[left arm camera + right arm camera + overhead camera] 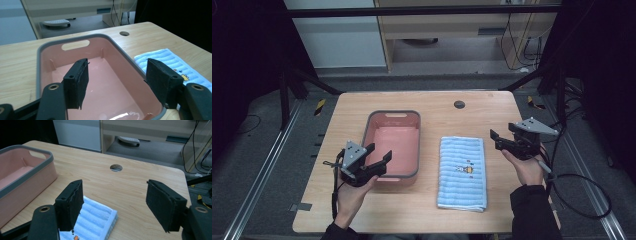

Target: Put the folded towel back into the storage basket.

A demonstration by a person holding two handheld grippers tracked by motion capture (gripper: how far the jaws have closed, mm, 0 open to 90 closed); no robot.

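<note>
Nothing started yet: towel on the table, tub empty, both claws wide open.

The wooden table carries a pink tub with a grey rim, and nothing lies inside it. Just to its right, apart from it, a folded blue striped towel lies flat and neat, a small printed figure on top. The left gripper hovers over the tub's near left corner, jaws spread wide and holding nothing. The right gripper hangs just off the towel's far right corner, jaws equally wide and empty. My guess is the towel is meant for the tub; if so, the grasp, lift and placing all remain.
</note>
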